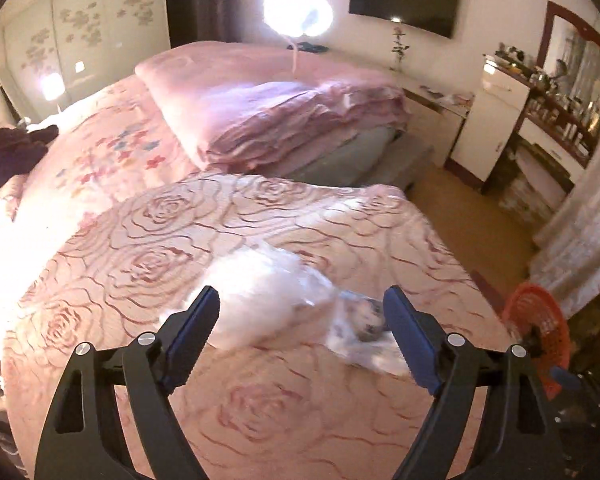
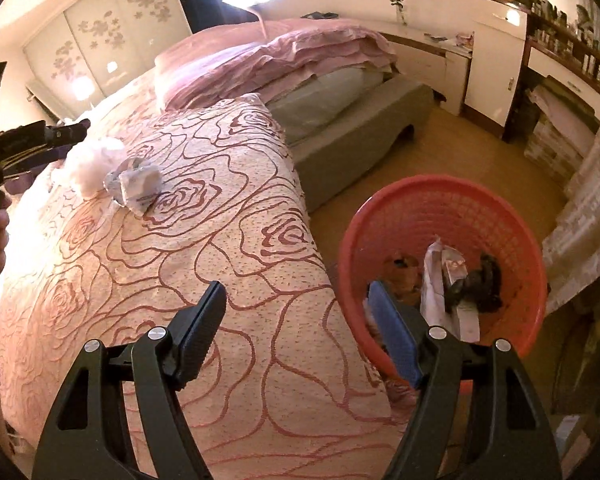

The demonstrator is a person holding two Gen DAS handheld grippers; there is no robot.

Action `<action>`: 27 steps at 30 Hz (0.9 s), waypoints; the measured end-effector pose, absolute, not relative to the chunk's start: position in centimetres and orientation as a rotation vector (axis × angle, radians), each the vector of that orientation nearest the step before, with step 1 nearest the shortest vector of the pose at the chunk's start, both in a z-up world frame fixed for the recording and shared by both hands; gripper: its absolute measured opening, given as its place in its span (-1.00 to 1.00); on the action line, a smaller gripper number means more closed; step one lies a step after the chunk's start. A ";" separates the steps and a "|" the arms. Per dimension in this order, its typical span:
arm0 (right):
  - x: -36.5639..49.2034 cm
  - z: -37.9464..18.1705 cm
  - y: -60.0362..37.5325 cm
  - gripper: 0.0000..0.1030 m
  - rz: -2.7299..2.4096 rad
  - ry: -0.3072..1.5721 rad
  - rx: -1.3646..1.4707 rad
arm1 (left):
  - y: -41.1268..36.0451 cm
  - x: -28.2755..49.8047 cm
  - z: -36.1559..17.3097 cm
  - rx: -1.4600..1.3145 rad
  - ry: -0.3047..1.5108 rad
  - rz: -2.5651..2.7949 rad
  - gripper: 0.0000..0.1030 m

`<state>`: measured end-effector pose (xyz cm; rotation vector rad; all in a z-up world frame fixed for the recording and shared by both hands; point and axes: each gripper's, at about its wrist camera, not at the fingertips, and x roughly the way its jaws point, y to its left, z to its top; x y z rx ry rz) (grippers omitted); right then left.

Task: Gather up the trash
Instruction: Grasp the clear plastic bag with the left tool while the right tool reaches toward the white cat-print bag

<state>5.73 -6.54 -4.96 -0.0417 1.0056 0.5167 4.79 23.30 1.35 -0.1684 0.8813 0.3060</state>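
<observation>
A crumpled white plastic bag (image 1: 260, 296) and a crumpled printed wrapper (image 1: 366, 320) lie together on the rose-patterned bedspread (image 1: 260, 412). My left gripper (image 1: 300, 320) is open just above them, with its fingers either side. Both also show in the right wrist view: the bag (image 2: 92, 164) and the wrapper (image 2: 138, 184), with the left gripper (image 2: 40, 136) at their far left. My right gripper (image 2: 300, 320) is open and empty over the bed's corner, beside a red mesh basket (image 2: 512, 216) on the floor that holds several pieces of trash (image 2: 448, 280).
The red basket (image 1: 540, 320) stands on the floor off the bed's right edge. A folded pink quilt (image 1: 268, 112) lies at the far end of the bed. White cabinets (image 1: 488, 128) and cluttered shelves (image 1: 560, 112) line the right wall across a strip of floor.
</observation>
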 end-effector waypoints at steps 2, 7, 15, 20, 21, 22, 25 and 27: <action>5.8 -5.0 -6.6 0.39 0.513 1.008 -0.043 | 24.0 5.6 0.8 -0.135 0.900 0.332 0.57; 5.8 -5.0 -6.6 0.39 0.508 1.007 -0.046 | 25.7 6.9 -1.6 -0.113 0.964 0.361 0.57; 6.1 -5.0 -6.3 0.39 0.506 1.016 -0.056 | 26.3 6.7 -3.4 -0.095 0.972 0.389 0.10; 5.9 -5.1 -5.8 0.39 0.516 1.016 -0.067 | 26.6 6.0 -3.3 -0.119 0.958 0.384 -0.12; 5.8 -5.1 -5.7 0.39 0.518 1.016 -0.071 | 26.6 5.8 -3.2 -0.118 0.954 0.382 -0.20; 5.8 -5.0 -5.6 0.39 0.520 1.016 -0.072 | 26.5 5.6 -3.2 -0.114 0.952 0.379 -0.24; 5.6 -4.9 -5.4 0.39 0.525 1.011 -0.079 | 26.3 5.0 -2.9 -0.112 0.945 0.372 -0.25; 5.5 -4.9 -5.2 0.39 0.528 1.010 -0.082 | 26.0 4.2 -2.7 -0.119 0.944 0.363 -0.26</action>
